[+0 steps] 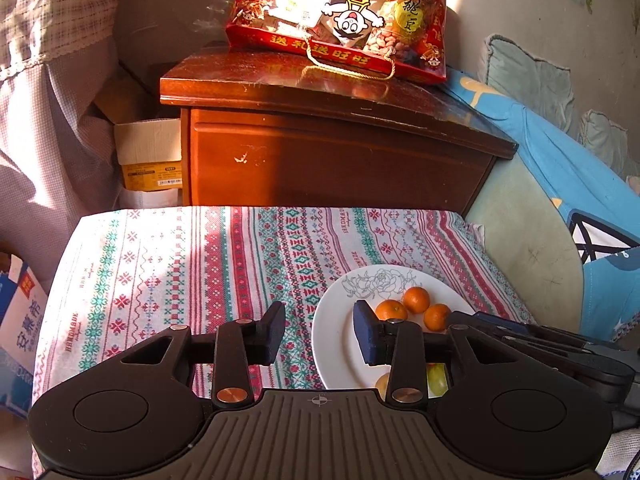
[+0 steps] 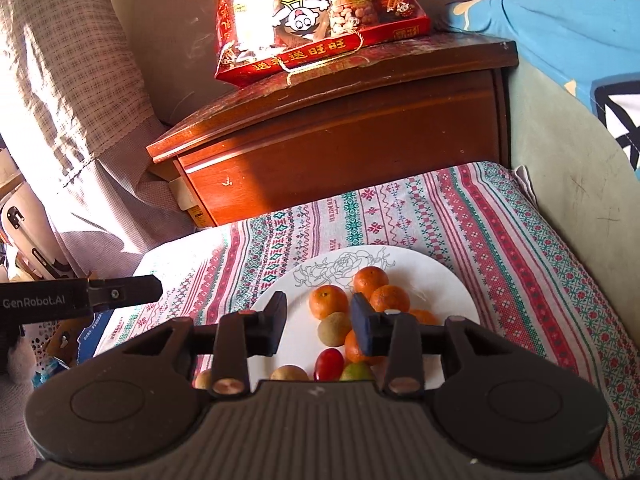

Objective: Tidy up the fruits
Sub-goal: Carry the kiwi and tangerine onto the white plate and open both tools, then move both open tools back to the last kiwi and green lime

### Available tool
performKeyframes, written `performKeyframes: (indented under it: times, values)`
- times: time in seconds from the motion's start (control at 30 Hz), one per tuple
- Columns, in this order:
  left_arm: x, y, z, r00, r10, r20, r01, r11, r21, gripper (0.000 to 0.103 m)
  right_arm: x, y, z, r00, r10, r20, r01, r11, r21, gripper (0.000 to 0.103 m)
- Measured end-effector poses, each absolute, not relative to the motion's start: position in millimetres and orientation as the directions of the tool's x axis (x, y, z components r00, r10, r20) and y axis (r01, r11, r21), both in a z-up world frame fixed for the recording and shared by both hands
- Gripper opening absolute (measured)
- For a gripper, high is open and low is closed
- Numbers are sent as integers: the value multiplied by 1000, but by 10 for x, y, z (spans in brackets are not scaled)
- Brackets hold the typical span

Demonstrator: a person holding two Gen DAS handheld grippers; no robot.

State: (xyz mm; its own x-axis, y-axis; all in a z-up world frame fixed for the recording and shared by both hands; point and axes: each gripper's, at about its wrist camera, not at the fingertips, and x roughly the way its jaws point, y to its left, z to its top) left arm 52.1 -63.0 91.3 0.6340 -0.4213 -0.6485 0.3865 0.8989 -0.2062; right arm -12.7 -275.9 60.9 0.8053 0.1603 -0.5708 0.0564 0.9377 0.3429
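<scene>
A white plate (image 2: 432,280) with a rose drawing sits on the patterned cloth and holds several small oranges (image 2: 328,301), brownish round fruits (image 2: 334,329), a red cherry tomato (image 2: 329,364) and a green fruit (image 2: 356,372). My right gripper (image 2: 318,326) is open and empty, just above the near fruits. My left gripper (image 1: 318,334) is open and empty, over the plate's (image 1: 340,320) left rim, with oranges (image 1: 416,299) past its right finger. The right gripper's body (image 1: 560,344) shows at the right of the left wrist view.
A wooden cabinet (image 1: 336,152) stands behind the cloth-covered surface (image 1: 160,264), with a red snack bag (image 1: 344,12) on top. A curtain (image 1: 48,120) hangs at the left, a blue-and-green cushion (image 1: 560,168) lies at the right. Boxes (image 1: 148,156) sit beside the cabinet.
</scene>
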Motion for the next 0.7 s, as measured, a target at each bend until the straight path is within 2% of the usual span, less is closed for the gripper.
performKeyframes:
  times: [0.37, 0.7]
  values:
    - [318, -255, 947, 647, -369, -667, 337, 923, -184, 39, -469, -2341, 566, 783, 232, -577, -19, 936, 350, 40]
    - [201, -85, 719, 616, -294, -731, 310, 943, -119, 39, -627, -2055, 371, 743, 289, -604, -56, 926, 374, 41]
